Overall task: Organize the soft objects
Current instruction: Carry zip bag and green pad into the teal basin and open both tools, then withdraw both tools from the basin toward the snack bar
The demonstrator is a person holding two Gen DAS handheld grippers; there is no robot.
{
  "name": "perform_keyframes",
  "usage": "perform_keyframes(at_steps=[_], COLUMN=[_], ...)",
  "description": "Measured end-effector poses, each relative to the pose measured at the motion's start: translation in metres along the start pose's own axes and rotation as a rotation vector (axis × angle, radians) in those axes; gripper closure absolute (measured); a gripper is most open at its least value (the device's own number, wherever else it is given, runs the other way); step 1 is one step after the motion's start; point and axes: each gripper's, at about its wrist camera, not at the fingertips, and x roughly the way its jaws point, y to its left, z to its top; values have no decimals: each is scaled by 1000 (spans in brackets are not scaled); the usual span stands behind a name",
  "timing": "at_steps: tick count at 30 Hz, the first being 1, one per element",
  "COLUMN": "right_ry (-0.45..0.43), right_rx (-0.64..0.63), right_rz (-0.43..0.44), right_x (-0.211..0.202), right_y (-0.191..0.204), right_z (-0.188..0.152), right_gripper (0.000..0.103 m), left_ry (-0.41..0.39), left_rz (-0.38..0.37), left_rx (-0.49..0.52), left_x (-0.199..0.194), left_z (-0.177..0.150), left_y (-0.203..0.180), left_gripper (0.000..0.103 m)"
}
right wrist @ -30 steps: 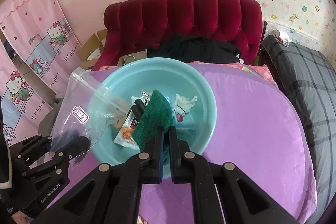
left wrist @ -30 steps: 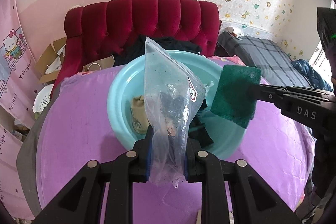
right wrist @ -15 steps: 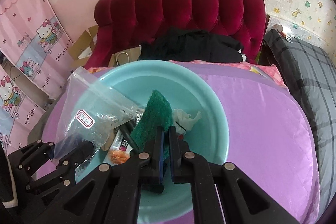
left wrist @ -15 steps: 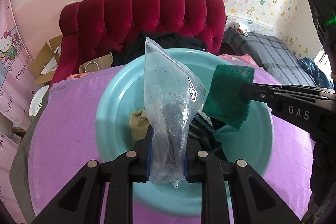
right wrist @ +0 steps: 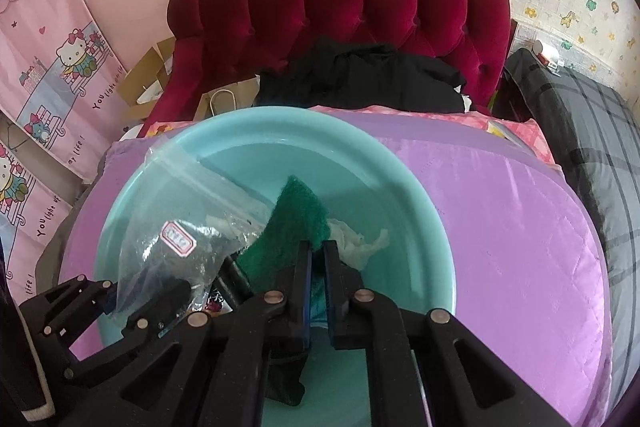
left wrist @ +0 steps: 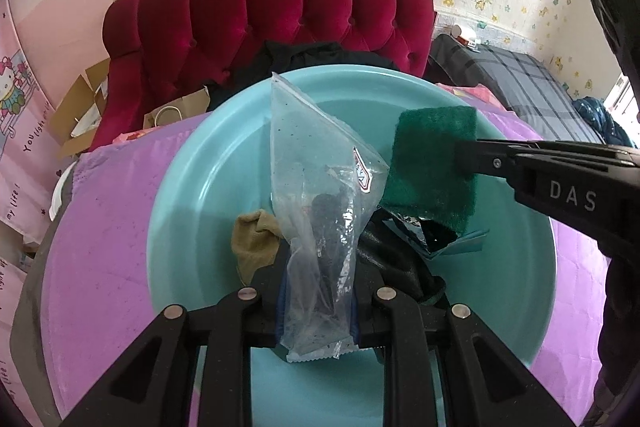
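Observation:
My left gripper (left wrist: 318, 259) is shut on a clear zip bag (left wrist: 320, 187) with dark bits inside and holds it upright over the teal basin (left wrist: 188, 195). My right gripper (right wrist: 315, 247) is shut on a green scouring pad (right wrist: 292, 223) and holds it over the same basin (right wrist: 424, 227), just right of the bag (right wrist: 188, 227). The pad (left wrist: 432, 167) and right gripper (left wrist: 464, 159) also show in the left wrist view. In the basin lie a tan sock (left wrist: 256, 239), dark cloth (left wrist: 400, 263), a white crumpled tissue (right wrist: 360, 243) and wrappers.
The basin sits on a purple quilted cover (right wrist: 520, 227). Behind it stands a red tufted headboard (right wrist: 340, 7) with black clothes (right wrist: 360, 75) piled in front. Cardboard boxes (left wrist: 80, 107) and a paper bag are at the left; a grey plaid bed (right wrist: 592, 131) is at the right.
Both grippers have moved forward and lower over the basin, which now fills more of each view. The pad has come closer to the bag. Both grips are unchanged.

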Motion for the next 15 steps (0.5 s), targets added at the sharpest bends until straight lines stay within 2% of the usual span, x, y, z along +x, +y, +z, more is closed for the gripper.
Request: perform_keyframes(at_steps=[2,3,4,6,7,10,12,14,15], right_ry=[1,1,-2,-18,-23,-38,-46,-57,-63], right_rx=[-15,-19,-25,-36,-37,-51,-58,-61,-58], right_rz=[-4,-8,-16,-28,-32,-51,-49,-55,-58], right_x=[0,0,0,-4,-6,-11,-15,-18,-20], right_y=[1,2,2,4,4,7,8,9,9], right_z=[1,1,1,0,0,-1,-2,-4,-6], right_gripper=[90,81,75,60,58,39,11,2,1], left_ry=[-8,-8,-6,-8,-11,-23,-29,-33,-36], left_rz=[11,14,10,12,16,37,46,50,52], left_rx=[4,2,-5,-13,-12,-4,-4,-4,-5], left_x=[-1,-1,0,-1,-2,-6,-9,-12,-15], left_z=[1,1,1,1,0,-1,-4,-5,-6], left_y=[-2,-2,-1,0,0,-1,-1,0,0], left_gripper=[53,36,25,10,4,0,0,0,0])
